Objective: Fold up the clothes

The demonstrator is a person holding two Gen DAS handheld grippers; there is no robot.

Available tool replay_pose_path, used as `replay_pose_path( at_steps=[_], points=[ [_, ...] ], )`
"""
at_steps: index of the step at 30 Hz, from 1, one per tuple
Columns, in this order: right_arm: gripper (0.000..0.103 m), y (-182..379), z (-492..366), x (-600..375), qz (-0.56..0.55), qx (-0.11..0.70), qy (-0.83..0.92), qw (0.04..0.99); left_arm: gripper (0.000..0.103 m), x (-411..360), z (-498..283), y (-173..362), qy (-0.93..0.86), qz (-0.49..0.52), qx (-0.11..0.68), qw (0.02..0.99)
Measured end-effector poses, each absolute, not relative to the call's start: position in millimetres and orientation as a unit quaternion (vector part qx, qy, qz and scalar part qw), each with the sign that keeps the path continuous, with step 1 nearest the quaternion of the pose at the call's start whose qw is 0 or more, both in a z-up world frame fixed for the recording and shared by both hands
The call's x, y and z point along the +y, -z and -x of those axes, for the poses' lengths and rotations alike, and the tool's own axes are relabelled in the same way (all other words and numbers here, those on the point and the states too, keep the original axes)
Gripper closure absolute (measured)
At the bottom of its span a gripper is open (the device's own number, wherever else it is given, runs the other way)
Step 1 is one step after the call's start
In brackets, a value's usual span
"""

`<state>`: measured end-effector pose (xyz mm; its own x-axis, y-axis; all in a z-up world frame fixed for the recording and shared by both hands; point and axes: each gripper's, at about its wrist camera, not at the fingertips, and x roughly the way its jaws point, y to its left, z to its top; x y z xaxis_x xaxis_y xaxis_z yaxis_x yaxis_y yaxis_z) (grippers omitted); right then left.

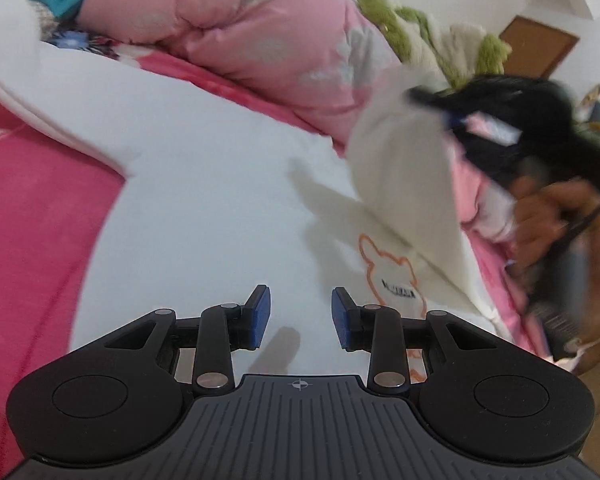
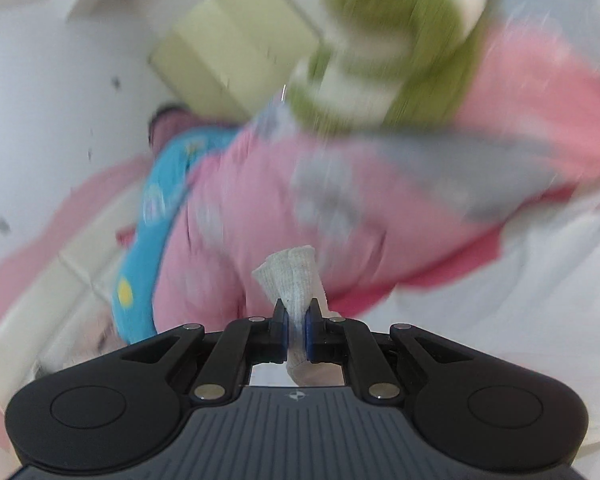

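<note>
A white sweatshirt with an orange bear outline lies spread on the pink bedsheet. My left gripper hovers over its body, jaws apart with nothing between the blue pads. In the left wrist view my right gripper, blurred and held by a hand, lifts a white sleeve above the shirt. The right wrist view shows my right gripper shut on the ribbed white cuff, which sticks up between the pads.
A pink quilt is bunched along the far side of the bed, with a green and white fleece blanket and a blue patterned cloth beside it. A white wall and a pale box lie behind.
</note>
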<state>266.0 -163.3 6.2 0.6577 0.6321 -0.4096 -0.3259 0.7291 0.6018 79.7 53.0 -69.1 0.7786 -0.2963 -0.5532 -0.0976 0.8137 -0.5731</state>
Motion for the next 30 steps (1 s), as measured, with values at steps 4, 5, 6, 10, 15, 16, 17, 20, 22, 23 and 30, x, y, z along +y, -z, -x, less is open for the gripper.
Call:
replay_pose_path(
  at_steps=[4,5,6,10,15,16,17,20,22,23,30],
  points=[
    [0.095,23.4,-249.9,-117.3,-0.2,0.335,-0.295,0.872,0.07,61.7,-83.0,76.3,0.045,0.305,0.33,0.892],
    [0.092,31.8,-245.0,-106.4,-0.189,0.346,-0.301,0.868,0.07,63.4,-83.7,78.1,0.041,0.306,0.332,0.891],
    [0.084,40.1,-243.6,-98.0,-0.181,0.363,-0.309,0.86,0.07,65.2,-84.4,79.9,0.037,0.307,0.335,0.89],
    [0.062,61.2,-235.5,-116.0,-0.237,0.393,-0.338,0.822,0.07,64.2,-91.2,81.7,0.033,0.306,0.331,0.892],
    [0.054,69.2,-211.6,-236.5,-0.434,0.321,-0.325,0.777,0.069,60.5,-106.4,77.6,0.028,0.305,0.318,0.897],
    [0.054,72.6,-201.8,-265.4,-0.454,0.302,-0.299,0.783,0.069,61.0,-112.0,77.1,0.023,0.308,0.316,0.897],
    [0.054,76.0,-192.0,-294.4,-0.474,0.283,-0.273,0.788,0.068,61.5,-118.0,77.4,0.013,0.31,0.314,0.897],
    [0.054,95.2,-162.2,-371.7,-0.536,0.228,-0.201,0.787,0.067,63.7,-140.6,81.1,-0.014,0.312,0.317,0.895],
    [0.054,117.0,-140.8,-409.4,-0.574,0.194,-0.166,0.778,0.067,63.4,-156.2,83.8,-0.028,0.304,0.322,0.896],
    [0.054,128.2,-130.0,-422.3,-0.584,0.18,-0.154,0.776,0.067,61.4,-162.4,84.4,-0.033,0.293,0.324,0.899],
    [0.066,155.2,-101.8,-461.1,-0.606,0.129,-0.131,0.774,0.089,43.8,-180.7,88.6,-0.089,0.223,0.323,0.915]
  ],
)
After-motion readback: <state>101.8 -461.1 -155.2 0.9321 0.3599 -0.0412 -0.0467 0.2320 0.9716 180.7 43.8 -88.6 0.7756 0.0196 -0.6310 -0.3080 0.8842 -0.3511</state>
